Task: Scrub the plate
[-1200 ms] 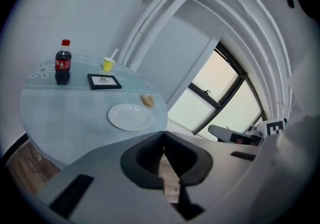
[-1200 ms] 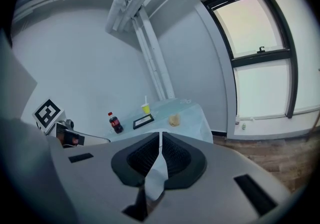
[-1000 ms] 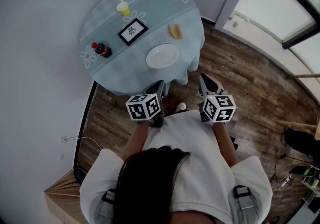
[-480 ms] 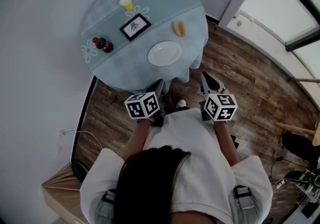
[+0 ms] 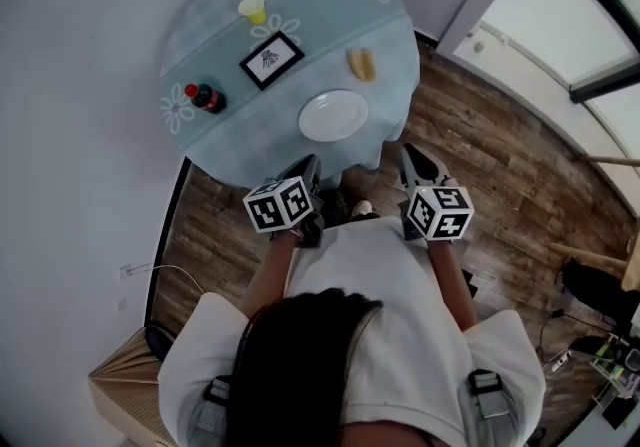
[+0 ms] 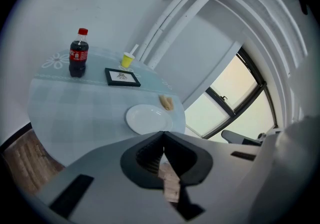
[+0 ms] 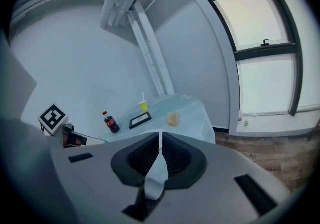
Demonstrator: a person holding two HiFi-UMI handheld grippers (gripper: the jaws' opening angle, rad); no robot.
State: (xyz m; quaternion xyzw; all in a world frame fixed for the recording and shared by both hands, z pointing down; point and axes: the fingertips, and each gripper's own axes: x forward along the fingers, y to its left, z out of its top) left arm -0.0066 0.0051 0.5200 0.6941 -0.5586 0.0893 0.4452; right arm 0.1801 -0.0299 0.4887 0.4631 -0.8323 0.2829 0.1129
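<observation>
At the upper centre of the head view, the white plate (image 5: 333,116) lies near the round table's (image 5: 240,140) close edge, while the left gripper (image 5: 309,168) and right gripper (image 5: 409,159) hover short of it, jaws clenched on nothing, and a careless reach might shove the plate off.

**A:** Daylight floods in through the window (image 7: 260,42), and the glass is washed out, pale, almost no detail!

**B:** The room stays soft and even, though. The floor (image 5: 480,165) only darkens a touch under the near edge of the table (image 5: 230,135).

**A:** The plate (image 5: 333,116) reads close to pure white from the head view.

**B:** And both gripper views bow hard. The pipes (image 7: 145,42) curve, the corners fall to black, and whatever sits nearest the lens looks soft.
</observation>
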